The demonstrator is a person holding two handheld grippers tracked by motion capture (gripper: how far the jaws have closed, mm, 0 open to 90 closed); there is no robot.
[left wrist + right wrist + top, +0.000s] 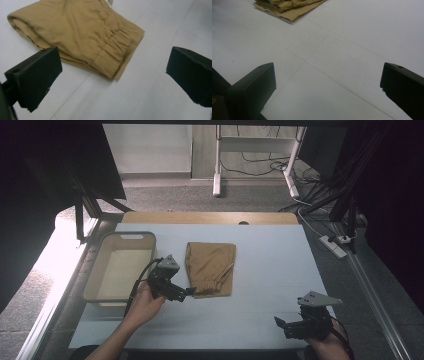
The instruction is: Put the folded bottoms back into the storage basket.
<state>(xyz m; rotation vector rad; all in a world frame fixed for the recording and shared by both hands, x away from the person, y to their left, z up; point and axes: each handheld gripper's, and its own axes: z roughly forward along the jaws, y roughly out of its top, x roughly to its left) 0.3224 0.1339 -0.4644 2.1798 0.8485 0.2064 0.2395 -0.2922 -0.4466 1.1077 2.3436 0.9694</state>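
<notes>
A folded tan garment (210,268) with an elastic waistband lies flat near the middle of the white table. In the left gripper view the garment (82,35) sits just beyond the jaws, its waistband corner nearest. My left gripper (189,292) is open at the garment's near left corner, held by a hand, with nothing between its jaws. My right gripper (281,324) is open low at the table's near right, well apart from the garment (287,7), which lies far off at the top of the right gripper view.
A beige plastic bin (121,266), nothing visible inside it, stands at the table's left, beside the left gripper. The white table top (270,265) stretches bare to the right of the garment. Cables and a stand's legs (255,170) lie on the floor beyond the far edge.
</notes>
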